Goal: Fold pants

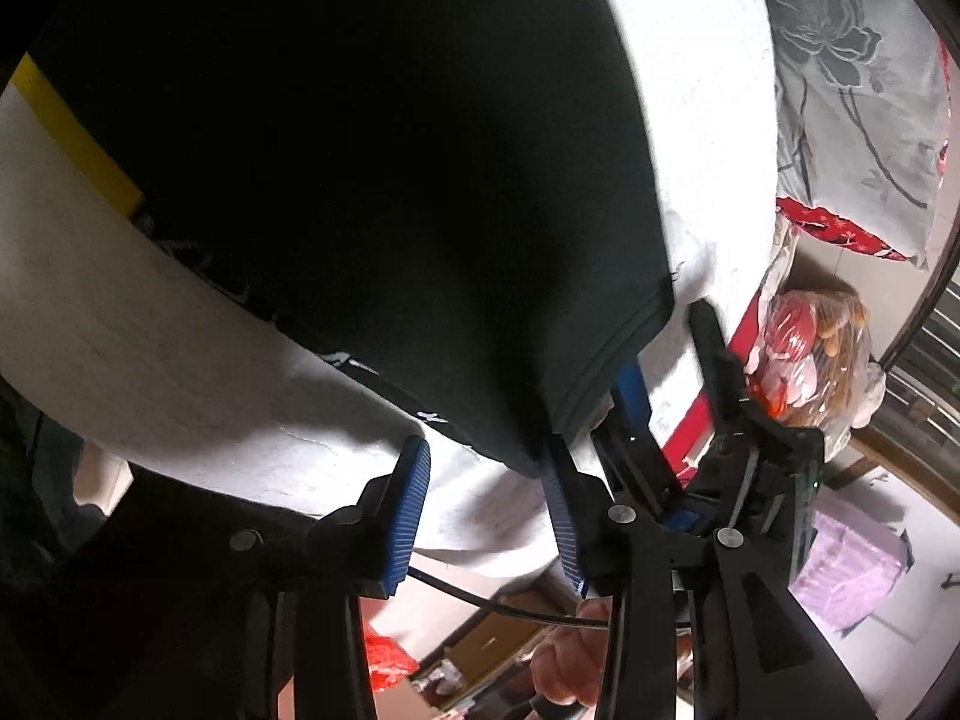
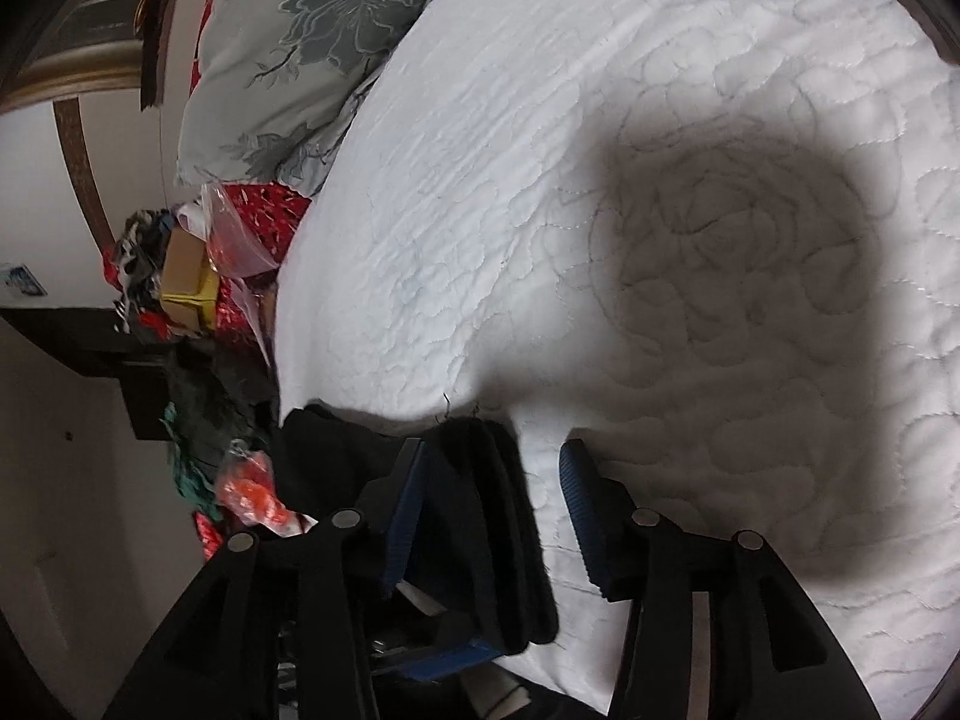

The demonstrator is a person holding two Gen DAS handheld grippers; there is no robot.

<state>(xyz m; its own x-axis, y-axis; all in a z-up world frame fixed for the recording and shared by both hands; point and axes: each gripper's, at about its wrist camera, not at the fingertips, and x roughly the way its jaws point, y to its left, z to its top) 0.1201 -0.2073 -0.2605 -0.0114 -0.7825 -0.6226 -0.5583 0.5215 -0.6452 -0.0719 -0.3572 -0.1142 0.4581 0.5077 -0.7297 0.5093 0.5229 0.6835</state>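
Observation:
The black pants point(image 1: 360, 180) lie spread on the white quilted bed point(image 1: 696, 120) and fill most of the left wrist view. My left gripper point(image 1: 486, 516) is open, its blue pads just short of the hem edge. My right gripper point(image 1: 666, 360) appears there too, at the hem corner. In the right wrist view my right gripper point(image 2: 489, 516) is open, with several folded layers of the pants' edge point(image 2: 480, 516) lying between its blue pads, against the left one.
A grey floral pillow point(image 2: 312, 42) lies at the head of the bed point(image 2: 600, 180). Beside the bed stand a plastic bag of goods point(image 1: 804, 354), a cardboard box point(image 2: 183, 264), red items and clutter. A dark shadow falls on the quilt.

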